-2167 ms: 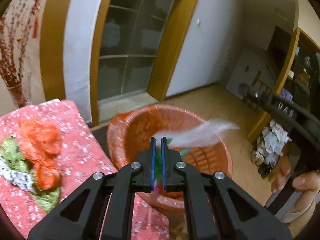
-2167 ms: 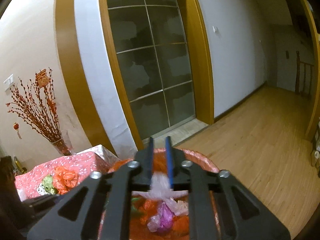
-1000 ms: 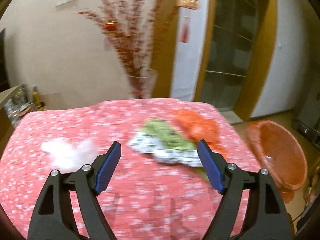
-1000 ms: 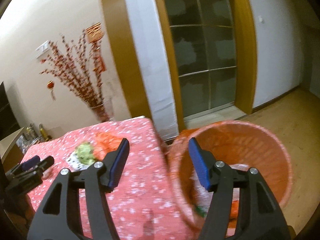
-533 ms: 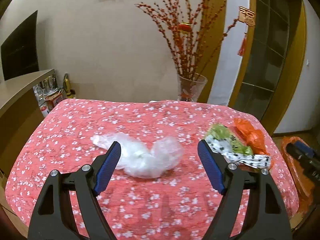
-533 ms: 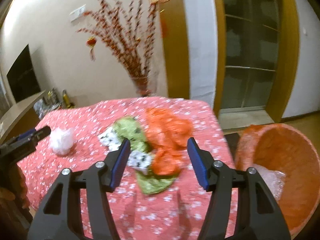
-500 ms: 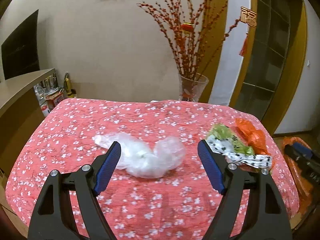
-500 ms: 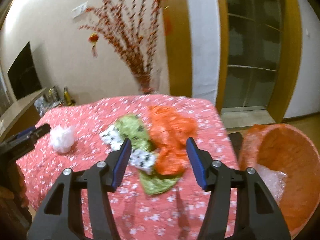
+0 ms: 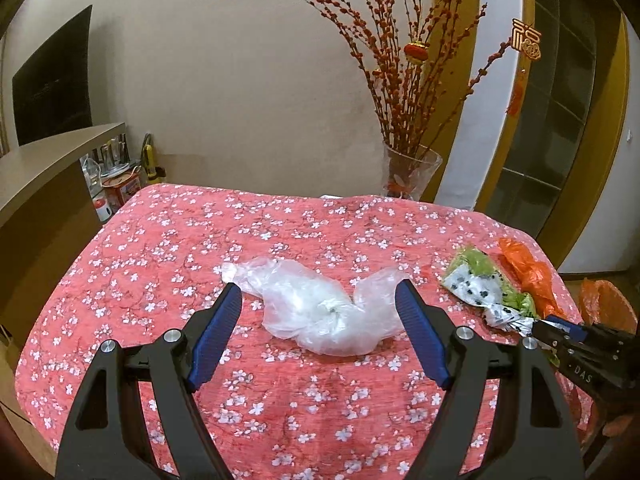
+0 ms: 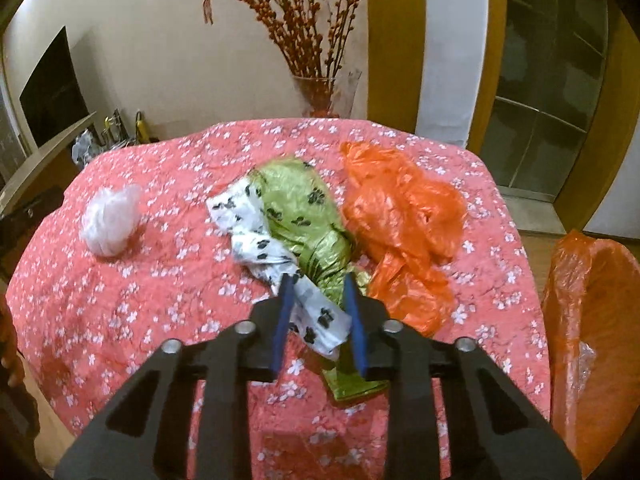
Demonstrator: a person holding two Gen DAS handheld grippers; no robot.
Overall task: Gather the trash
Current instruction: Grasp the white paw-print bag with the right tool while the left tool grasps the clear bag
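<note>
A crumpled clear plastic bag lies near the middle of the table, which is covered by a red cloth with white blossoms. The left gripper hovers over it with its jaws spread wide, one blue pad on each side of the bag, neither touching it. From the right wrist view the same bag shows as a small white lump at the far left of the table.

To the right lie a green and white paw-print bag and, just beside it on the right and touching it, an orange plastic bag. The right gripper has its jaws partly closed around the near twisted white end of the paw-print bag; whether the pads already press it cannot be told. In the left wrist view this gripper shows at the right edge, its tip at that bag's end.

An orange bin stands off the table's right edge, with clear plastic inside. A glass vase of red branches stands at the table's far side.
</note>
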